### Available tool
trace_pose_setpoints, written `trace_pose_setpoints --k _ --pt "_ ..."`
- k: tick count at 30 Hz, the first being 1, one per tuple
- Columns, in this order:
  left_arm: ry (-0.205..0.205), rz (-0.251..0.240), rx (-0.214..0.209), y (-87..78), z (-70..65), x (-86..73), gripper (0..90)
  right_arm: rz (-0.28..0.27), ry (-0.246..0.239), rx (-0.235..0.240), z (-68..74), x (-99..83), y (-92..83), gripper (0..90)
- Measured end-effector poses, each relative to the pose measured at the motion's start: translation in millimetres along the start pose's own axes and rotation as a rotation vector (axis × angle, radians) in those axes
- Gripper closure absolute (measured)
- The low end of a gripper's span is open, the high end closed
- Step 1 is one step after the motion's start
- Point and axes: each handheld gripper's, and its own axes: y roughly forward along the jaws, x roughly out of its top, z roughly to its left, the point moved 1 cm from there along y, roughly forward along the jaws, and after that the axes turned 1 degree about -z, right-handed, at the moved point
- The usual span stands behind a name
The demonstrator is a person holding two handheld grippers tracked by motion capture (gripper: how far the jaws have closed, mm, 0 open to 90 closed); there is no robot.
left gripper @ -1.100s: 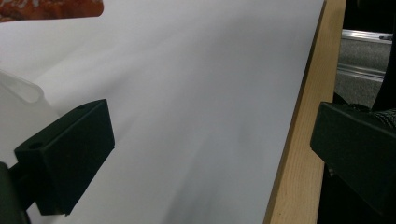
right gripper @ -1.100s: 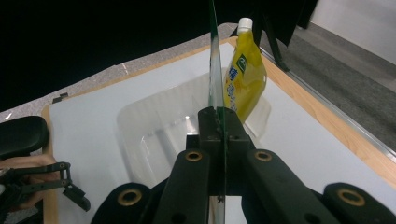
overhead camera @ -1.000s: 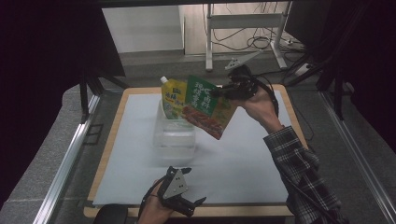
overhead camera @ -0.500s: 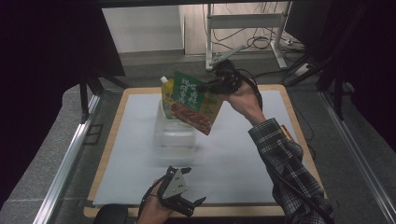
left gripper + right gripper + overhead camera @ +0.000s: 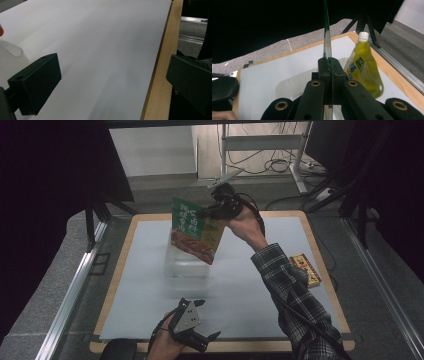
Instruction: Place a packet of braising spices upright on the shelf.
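Observation:
My right gripper point(image 5: 212, 212) is shut on the top edge of a green food pouch point(image 5: 195, 230), which hangs tilted over a clear plastic container point(image 5: 187, 267) in the middle of the white mat. In the right gripper view the pouch point(image 5: 327, 37) runs edge-on between the closed jaws of my right gripper point(image 5: 328, 65). A yellow spouted pouch point(image 5: 363, 71) with a white cap stands inside the clear container point(image 5: 294, 83). My left gripper point(image 5: 194, 329) rests near the table's front edge, open with nothing in it. In its own view, the left gripper point(image 5: 112, 87) has its jaws wide apart over bare mat.
A small flat red and yellow box point(image 5: 306, 269) lies on the mat at the right. The wooden table edge point(image 5: 160, 85) frames the white mat point(image 5: 150, 285). Metal rails point(image 5: 70, 295) run along both sides, and desk legs with cables point(image 5: 280, 165) stand behind.
The right gripper has carried the green pouch leftward over the clear container, so it now covers the yellow pouch in the high view. The left gripper has stayed put.

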Motion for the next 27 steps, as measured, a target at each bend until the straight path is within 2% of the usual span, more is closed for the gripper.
trace_pose_setpoints --k 8,17,27 --pt "0.002 0.000 -0.002 -0.1 -0.1 0.1 0.0 0.024 -0.008 0.010 1.4 3.0 16.1 89.1" --pt "0.011 0.006 -0.004 0.1 0.0 0.0 0.0 0.045 0.019 0.037 -4.5 -3.0 31.4 89.1" --pt "0.009 0.011 -0.007 0.8 -0.5 -0.3 0.0 0.082 0.037 0.044 -10.2 -10.9 51.3 89.1"
